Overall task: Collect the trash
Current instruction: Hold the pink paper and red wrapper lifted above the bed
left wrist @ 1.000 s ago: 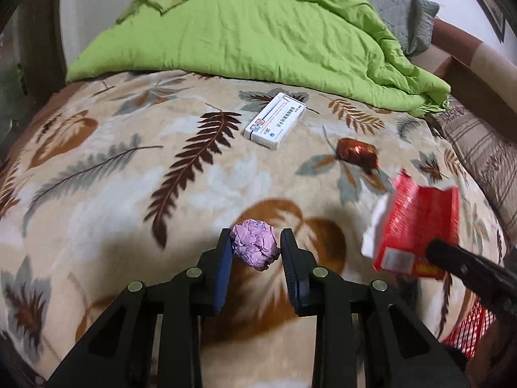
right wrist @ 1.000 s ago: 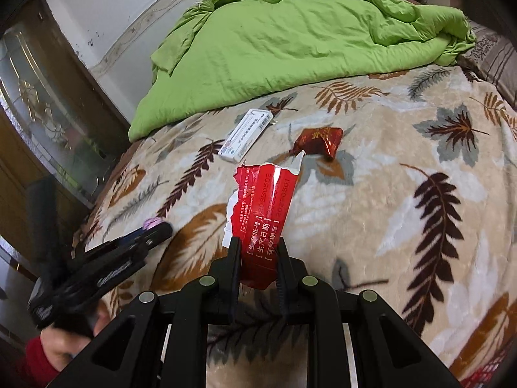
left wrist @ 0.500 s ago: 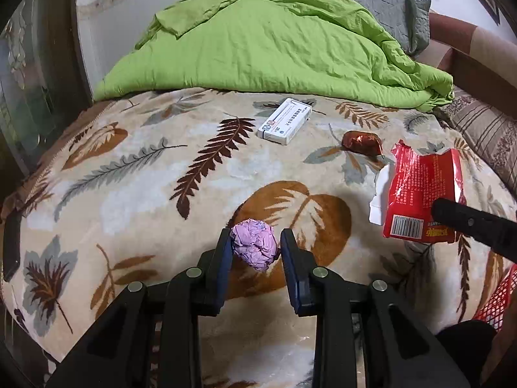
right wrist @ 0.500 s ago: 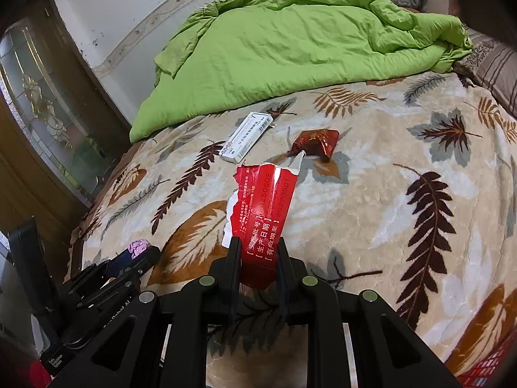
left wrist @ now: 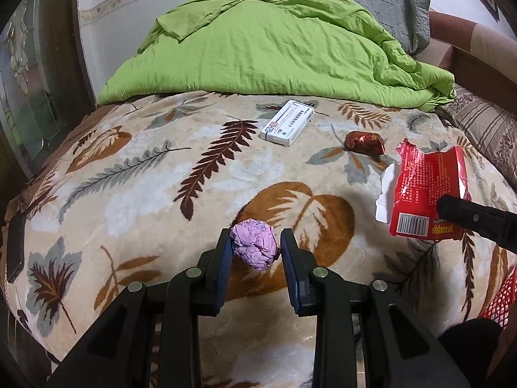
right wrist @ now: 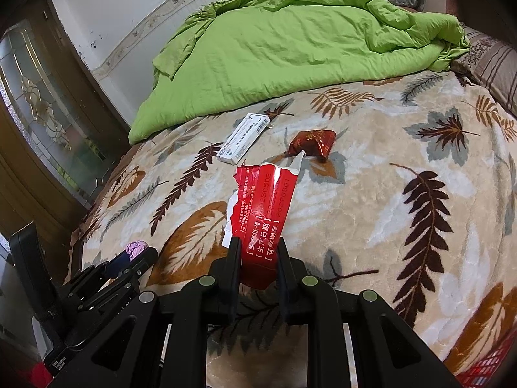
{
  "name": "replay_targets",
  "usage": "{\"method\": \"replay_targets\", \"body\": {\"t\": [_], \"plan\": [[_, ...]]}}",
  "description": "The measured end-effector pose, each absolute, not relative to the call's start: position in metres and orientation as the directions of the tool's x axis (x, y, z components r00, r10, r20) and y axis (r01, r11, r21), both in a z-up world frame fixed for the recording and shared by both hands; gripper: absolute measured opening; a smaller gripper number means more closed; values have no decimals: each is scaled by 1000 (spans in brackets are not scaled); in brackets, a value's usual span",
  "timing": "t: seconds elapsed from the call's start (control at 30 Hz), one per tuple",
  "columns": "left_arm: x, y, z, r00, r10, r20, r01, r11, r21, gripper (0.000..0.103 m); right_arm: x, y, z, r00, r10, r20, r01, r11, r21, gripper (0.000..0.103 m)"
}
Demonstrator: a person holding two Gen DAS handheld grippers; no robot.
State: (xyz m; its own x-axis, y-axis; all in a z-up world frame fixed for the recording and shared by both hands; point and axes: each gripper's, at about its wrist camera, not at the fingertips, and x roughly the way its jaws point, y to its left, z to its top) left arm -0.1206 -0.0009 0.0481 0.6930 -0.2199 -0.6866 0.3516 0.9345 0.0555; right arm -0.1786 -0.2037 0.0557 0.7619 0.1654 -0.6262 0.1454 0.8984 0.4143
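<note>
Left gripper [left wrist: 255, 252] pinches the crumpled lilac paper ball [left wrist: 254, 248] above the leaf-print blanket [left wrist: 135, 174]; right gripper [right wrist: 257, 258] clamps the torn red foil wrapper [right wrist: 263, 213] (only its bottom edge). A jolt could slip either loose.

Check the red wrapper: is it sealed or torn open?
Torn open. The red wrapper in the right hand-held gripper has a ragged far edge with its white lining showing.
</note>
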Motion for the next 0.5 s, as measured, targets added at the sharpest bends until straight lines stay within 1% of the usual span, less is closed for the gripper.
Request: {"method": "replay_targets", "body": {"t": [0.5], "plan": [[-120,0,48,692,-220,-688,351,935,55,29,-178,-202,55,761,169,-626,143,898,417,21]]}}
